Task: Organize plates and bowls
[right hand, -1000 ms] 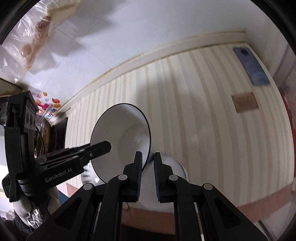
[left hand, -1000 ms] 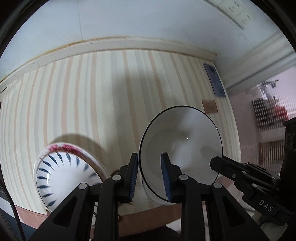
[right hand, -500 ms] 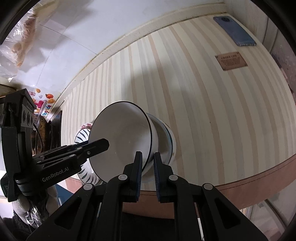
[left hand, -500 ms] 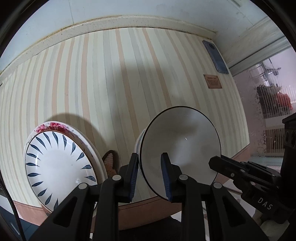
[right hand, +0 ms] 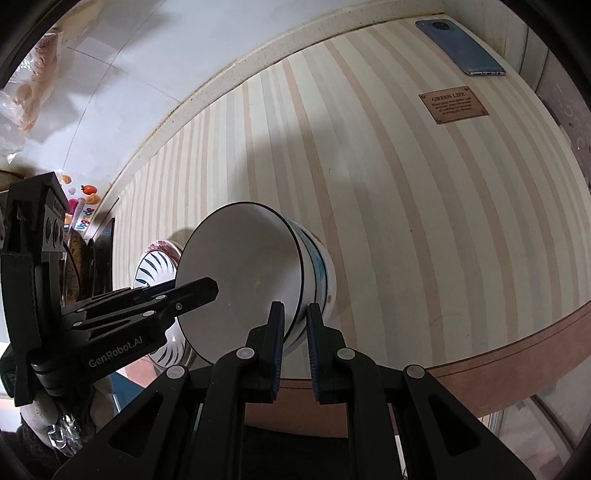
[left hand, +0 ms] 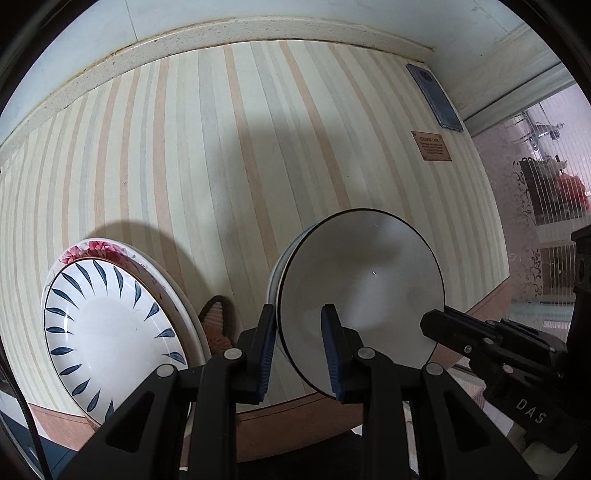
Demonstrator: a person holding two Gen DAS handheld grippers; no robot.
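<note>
A white bowl with a thin black rim (left hand: 362, 291) (right hand: 240, 277) is held by both grippers on opposite sides of its rim. It sits low into a second bowl with a blue band (right hand: 321, 269) on the striped table near the front edge. My left gripper (left hand: 299, 332) has its jaws on either side of the rim. My right gripper (right hand: 295, 325) is shut on the rim. A plate with blue leaf marks (left hand: 110, 336) (right hand: 151, 262) lies on a flowered plate (left hand: 96, 249) to the left.
A blue phone (left hand: 434, 96) (right hand: 461, 57) and a small brown plaque (left hand: 431, 146) (right hand: 453, 105) lie at the table's far right. A wall ledge (left hand: 221, 33) runs along the back. A brown slipper (left hand: 218, 325) shows below the table edge.
Both grippers have lowered the white bowl toward the table, into the blue-banded bowl. The table and plates now appear closer and more from above.
</note>
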